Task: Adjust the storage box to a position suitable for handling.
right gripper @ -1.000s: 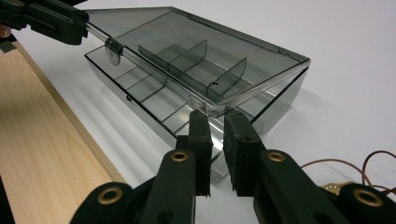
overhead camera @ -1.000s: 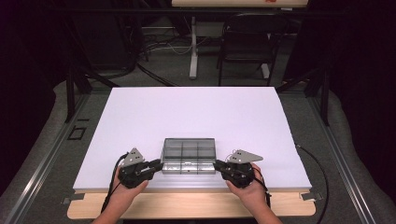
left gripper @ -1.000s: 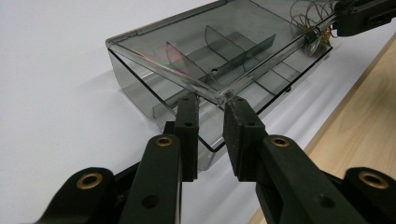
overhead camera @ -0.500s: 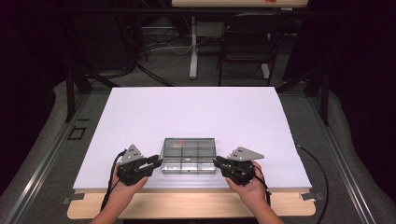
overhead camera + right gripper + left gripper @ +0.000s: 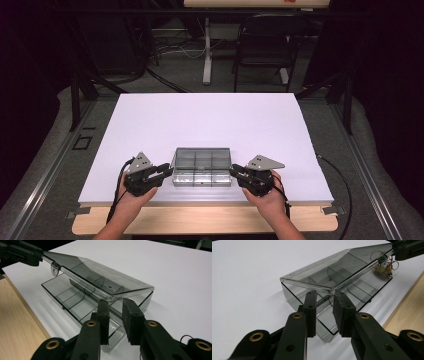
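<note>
- Broad white rectangular table top, pale wooden front edge along the person's side; work set close to that edge, presumably for easy reach with both hands
- Smoky clear plastic compartment box near the front edge, midway between the two tools; dividers visible inside, compartments look bare
- Hinged clear lid of same box raised at its front, tilted up off the base; hinge side away from the person, judged from the wedge-shaped gap in both gripper views
- Left black two-jaw gripper at box's left end; in left gripper view jaws at a narrow gap, straddling the lid's front corner, pads just beside the rim but not clearly pinching it
- Right black two-jaw gripper at box's right end; in right gripper view same narrow gap, lid's corner just above and between the jaws, contact not certain
- One tool per corner: judged to lift the lid evenly, without twist
- Step in hand, as judged: opening the lid; base free on the table, may slide or rise with it
</note>
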